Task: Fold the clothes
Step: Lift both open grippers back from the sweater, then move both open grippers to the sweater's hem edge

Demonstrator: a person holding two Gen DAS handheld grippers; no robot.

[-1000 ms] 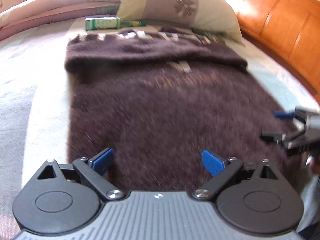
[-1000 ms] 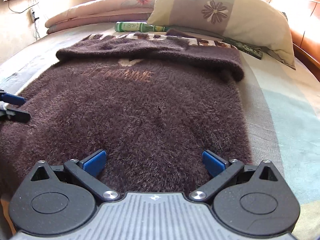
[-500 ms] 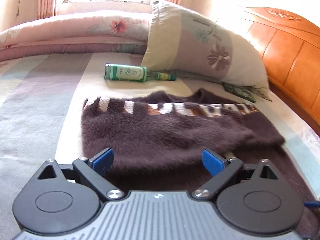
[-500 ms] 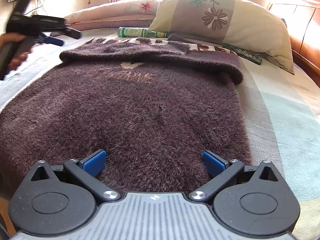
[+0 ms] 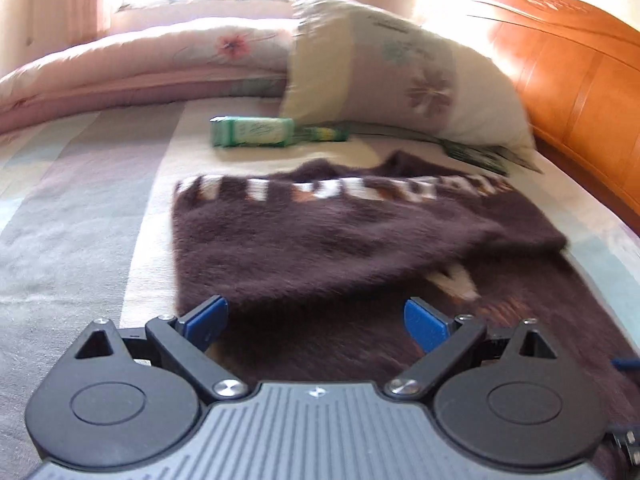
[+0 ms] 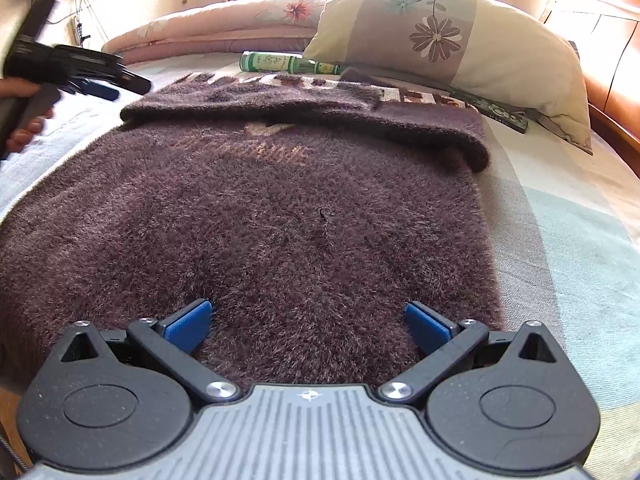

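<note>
A fuzzy dark brown sweater (image 6: 280, 208) lies flat on the bed, its far end folded back toward me so a white and orange patterned band (image 5: 340, 192) faces up. My left gripper (image 5: 316, 320) is open above the sweater's far left part, near the folded edge (image 5: 320, 264), with nothing between its blue pads. From the right wrist view the same gripper (image 6: 120, 84) shows at the far left, held by a hand. Over the sweater's near hem, my right gripper (image 6: 308, 324) is open and empty.
A green bottle (image 6: 276, 62) lies beyond the sweater, beside a floral pillow (image 6: 440, 40). A dark remote-like object (image 6: 496, 110) rests under the pillow's edge. Rolled pink bedding (image 5: 140, 68) lines the far side and an orange wooden headboard (image 5: 580, 92) stands at right. Striped bedsheet (image 5: 80, 220) lies left.
My left gripper has travelled from the sweater's near part up to its far folded end and stayed open. The right gripper has barely moved.
</note>
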